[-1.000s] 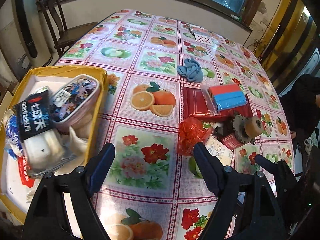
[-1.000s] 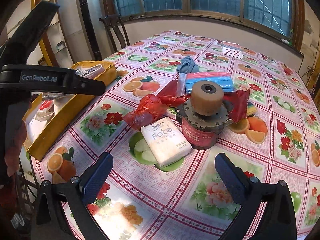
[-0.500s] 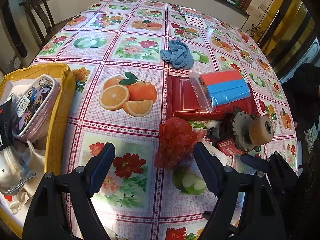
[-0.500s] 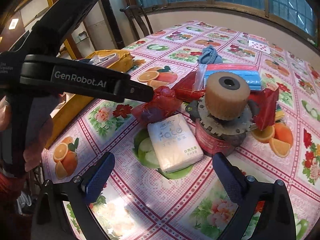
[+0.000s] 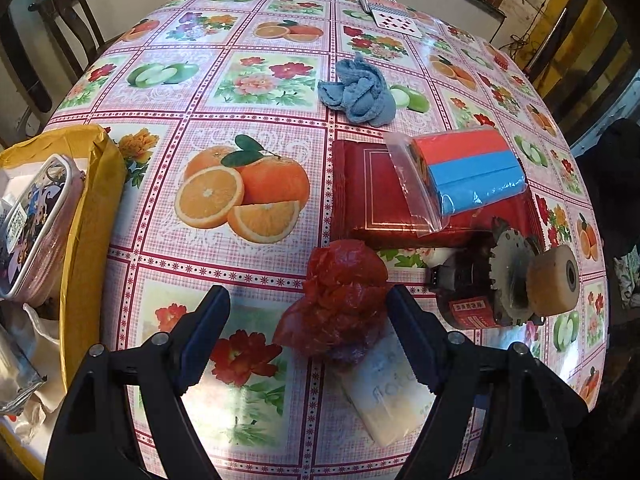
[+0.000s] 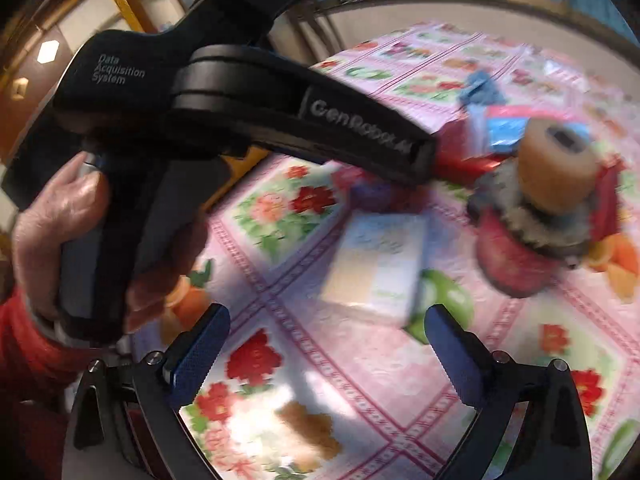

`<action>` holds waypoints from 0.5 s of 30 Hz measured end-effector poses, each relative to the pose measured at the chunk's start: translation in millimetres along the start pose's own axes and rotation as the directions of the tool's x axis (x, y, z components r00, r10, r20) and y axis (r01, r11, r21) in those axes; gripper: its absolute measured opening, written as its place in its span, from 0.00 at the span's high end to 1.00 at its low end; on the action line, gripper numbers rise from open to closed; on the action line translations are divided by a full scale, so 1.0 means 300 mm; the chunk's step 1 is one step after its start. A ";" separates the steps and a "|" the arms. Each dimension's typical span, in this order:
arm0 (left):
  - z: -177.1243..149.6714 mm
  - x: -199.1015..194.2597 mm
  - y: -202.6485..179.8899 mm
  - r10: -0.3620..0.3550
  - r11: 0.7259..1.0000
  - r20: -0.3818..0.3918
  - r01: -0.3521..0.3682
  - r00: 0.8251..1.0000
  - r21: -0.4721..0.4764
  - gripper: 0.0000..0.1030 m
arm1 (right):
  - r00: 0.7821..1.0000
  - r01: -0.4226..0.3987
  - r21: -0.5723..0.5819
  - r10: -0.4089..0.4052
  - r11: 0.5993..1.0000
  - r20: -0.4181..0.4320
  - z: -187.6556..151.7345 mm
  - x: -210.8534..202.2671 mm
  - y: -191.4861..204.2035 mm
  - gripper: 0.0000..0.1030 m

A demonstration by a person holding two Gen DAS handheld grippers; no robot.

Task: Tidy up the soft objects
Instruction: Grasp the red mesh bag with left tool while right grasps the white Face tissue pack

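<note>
I hold my left gripper (image 5: 308, 320) low over the table (image 5: 248, 80), its jaws spread wide and empty, and the crumpled red bag (image 5: 340, 300) sits right between them, not yet pinched; its right side is close against the right finger, though I cannot tell if it touches. Taking that red bag as my marker: the white tissue pack (image 5: 392, 392) lies just beside it on the near side, partly under my right finger; the red book (image 5: 368, 192) with the bag of red and blue sponges (image 5: 468, 172) on top lies just beyond it; the blue cloth (image 5: 360, 92) is farther beyond still; and the tin with the toothed wheel and tan roller (image 5: 508, 284) stands just to its right. Well to the left of the red bag is the yellow box (image 5: 92, 208), already holding a patterned pouch (image 5: 32, 220) and some packets, so part of the sorting looks done. The bag, tissues, sponges and cloth are still out, so I judge most of it remains. My right gripper (image 6: 326, 348) hangs open and empty above the table near the tissue pack, its view blurred
</note>
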State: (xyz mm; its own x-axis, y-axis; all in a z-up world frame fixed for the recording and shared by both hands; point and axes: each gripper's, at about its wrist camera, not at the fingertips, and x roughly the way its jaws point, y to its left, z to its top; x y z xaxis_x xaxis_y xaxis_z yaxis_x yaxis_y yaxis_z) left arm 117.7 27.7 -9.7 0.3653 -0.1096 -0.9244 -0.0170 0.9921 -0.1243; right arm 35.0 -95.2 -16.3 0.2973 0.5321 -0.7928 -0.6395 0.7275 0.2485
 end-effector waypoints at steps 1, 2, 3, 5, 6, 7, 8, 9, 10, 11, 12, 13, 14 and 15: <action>0.003 -0.001 0.003 -0.001 1.000 -0.001 0.001 1.000 -0.002 0.21 | 1.000 0.015 0.029 -0.016 0.999 0.018 0.003 -0.008 -0.007 0.04; 0.007 -0.002 0.004 -0.002 1.000 -0.001 0.002 1.000 -0.003 0.21 | 0.999 0.027 0.069 -0.029 0.997 0.026 0.007 -0.007 -0.017 0.04; 0.011 -0.002 0.002 -0.003 1.000 -0.001 0.003 1.000 0.001 0.21 | 0.998 0.050 0.092 -0.052 0.995 0.021 0.013 0.001 -0.020 0.04; 0.018 0.002 -0.011 -0.010 1.000 -0.009 0.010 1.000 0.025 0.21 | 0.992 0.128 0.108 -0.129 0.986 0.001 0.026 0.027 -0.016 0.04; 0.021 0.005 -0.016 -0.016 0.999 -0.017 0.017 1.000 0.035 0.21 | 0.990 0.142 0.111 -0.142 0.984 -0.002 0.032 0.038 -0.012 0.04; 0.022 0.010 -0.018 -0.025 0.999 -0.027 0.026 0.999 0.040 0.21 | 0.987 0.158 0.121 -0.158 0.980 -0.010 0.037 0.052 -0.009 0.04; 0.024 0.015 -0.018 -0.037 0.998 -0.037 0.038 0.999 0.040 0.21 | 0.986 0.168 0.131 -0.168 0.977 -0.017 0.042 0.065 -0.007 0.05; 0.027 0.023 -0.018 -0.047 0.998 -0.048 0.049 0.998 0.040 0.21 | 0.985 0.172 0.139 -0.171 0.975 -0.015 0.049 0.075 -0.003 0.07; 0.030 0.030 -0.019 -0.026 0.998 -0.052 0.029 0.998 0.055 0.21 | 0.983 0.185 0.150 -0.185 0.971 -0.009 0.054 0.079 -0.004 0.10; 0.032 0.036 -0.013 -0.020 0.998 -0.052 0.023 0.998 0.054 0.21 | 0.980 0.197 0.157 -0.198 0.968 -0.009 0.062 0.087 -0.005 0.14; 0.032 0.040 -0.005 -0.043 0.998 -0.057 0.045 0.997 0.044 0.21 | 0.983 0.185 0.163 -0.185 0.969 -0.012 0.066 0.095 -0.006 0.13; 0.033 0.046 0.001 -0.058 0.997 -0.066 0.061 0.996 0.044 0.22 | 0.984 0.175 0.168 -0.175 0.970 -0.011 0.070 0.097 -0.007 0.13; 0.034 0.053 0.006 -0.073 0.996 -0.076 0.076 0.994 0.048 0.22 | 0.984 0.178 0.166 -0.178 0.970 -0.013 0.071 0.092 -0.007 0.14; 0.036 0.059 0.009 -0.081 0.995 -0.086 0.086 0.993 0.053 0.22 | 0.984 0.177 0.163 -0.176 0.971 -0.019 0.077 0.093 -0.005 0.16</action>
State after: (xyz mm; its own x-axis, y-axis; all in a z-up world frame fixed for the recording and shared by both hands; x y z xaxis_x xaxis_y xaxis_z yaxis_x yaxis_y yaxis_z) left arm 134.3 29.3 -22.5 0.2842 -0.1948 -0.9387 0.0634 0.9808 -0.1844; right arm 60.5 -71.5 -25.8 0.3917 0.3869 -0.8348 -0.4526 0.8710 0.1913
